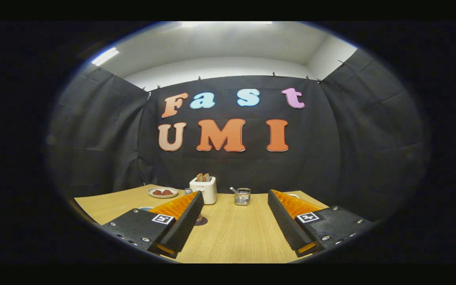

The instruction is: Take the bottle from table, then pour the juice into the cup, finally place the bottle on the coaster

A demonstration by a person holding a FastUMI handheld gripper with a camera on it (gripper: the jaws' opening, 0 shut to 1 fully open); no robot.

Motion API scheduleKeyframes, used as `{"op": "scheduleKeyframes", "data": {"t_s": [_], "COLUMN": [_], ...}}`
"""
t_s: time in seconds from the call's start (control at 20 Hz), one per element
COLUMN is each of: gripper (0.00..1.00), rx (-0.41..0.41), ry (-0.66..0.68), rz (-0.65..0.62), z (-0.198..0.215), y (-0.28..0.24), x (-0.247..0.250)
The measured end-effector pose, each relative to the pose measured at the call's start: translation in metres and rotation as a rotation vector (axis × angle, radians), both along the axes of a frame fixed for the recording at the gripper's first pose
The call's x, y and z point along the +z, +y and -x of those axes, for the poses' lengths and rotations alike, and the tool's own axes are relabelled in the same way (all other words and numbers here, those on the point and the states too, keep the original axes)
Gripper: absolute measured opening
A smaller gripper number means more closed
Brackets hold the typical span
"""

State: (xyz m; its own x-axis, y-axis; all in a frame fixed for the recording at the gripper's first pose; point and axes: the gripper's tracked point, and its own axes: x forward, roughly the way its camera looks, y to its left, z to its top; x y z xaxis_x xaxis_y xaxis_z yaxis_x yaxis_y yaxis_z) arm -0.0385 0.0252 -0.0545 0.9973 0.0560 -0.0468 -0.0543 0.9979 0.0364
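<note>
The jaws [236,198] stand wide apart, released, with nothing between them but bare wood of the tabletop [232,233]. They hang above the near part of the tabletop and look toward its far edge. Just behind the left finger, partly hidden by it, a small dark round thing [202,221] lies flat on the wood; it may be the coaster, but too little of it shows to be sure. Beyond the fingers, near the far edge, a white toaster [206,190] stands upright with two slices of toast [202,177] sticking out of its top. To the right of the toaster, apart from it, stands a small clear glass container [242,196] with a wire frame and a utensil handle leaning out toward the left. To the left of the toaster, toward the far left corner, a white plate [162,192] carries some dark reddish pieces of food. Between plate and toaster a small bluish object [188,191] peeks out, too little of it visible to name. A pale rim [293,195] shows just behind the right finger, near the far right edge. I cannot pick out the bottle or the cup anywhere on the tabletop from here.
</note>
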Motion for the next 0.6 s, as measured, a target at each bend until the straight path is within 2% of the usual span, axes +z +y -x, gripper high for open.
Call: {"op": "scheduleKeyframes", "data": {"t_s": [0.6], "gripper": [0.97], "rx": [0.018], "ry": [-0.026], "rz": [-0.006], "z": [0.006], "y": [0.010], "x": [0.017]}}
